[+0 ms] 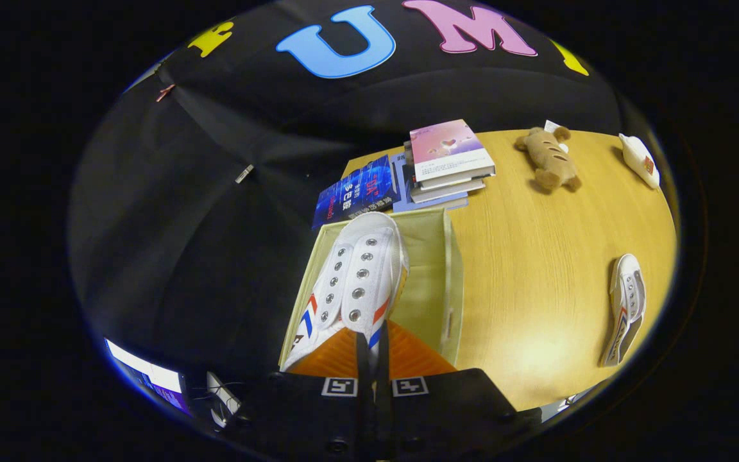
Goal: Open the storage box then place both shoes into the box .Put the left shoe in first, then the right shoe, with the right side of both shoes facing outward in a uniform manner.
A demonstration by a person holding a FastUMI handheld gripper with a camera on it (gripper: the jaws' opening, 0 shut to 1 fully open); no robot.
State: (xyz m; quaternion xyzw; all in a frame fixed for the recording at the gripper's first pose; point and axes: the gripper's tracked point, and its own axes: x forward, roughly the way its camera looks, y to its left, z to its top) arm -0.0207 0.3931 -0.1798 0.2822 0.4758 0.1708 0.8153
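Note:
My gripper (373,350) is shut on a white shoe (353,282) with metal eyelets and red and blue stripes, pinching its rear opening edge between both fingers. The shoe hangs toe forward over the open pale storage box (450,282), which lies just ahead of the fingers at the table's left edge. A second white shoe (626,308) of the same kind lies on the wooden table (536,269), well to the right of the box and apart from it.
Beyond the box sits a stack of books (450,160), with a blue book (356,192) beside it overhanging the table edge. A brown plush toy (549,160) and a small white object (640,160) lie at the far right. A lit screen (148,375) is low on the left.

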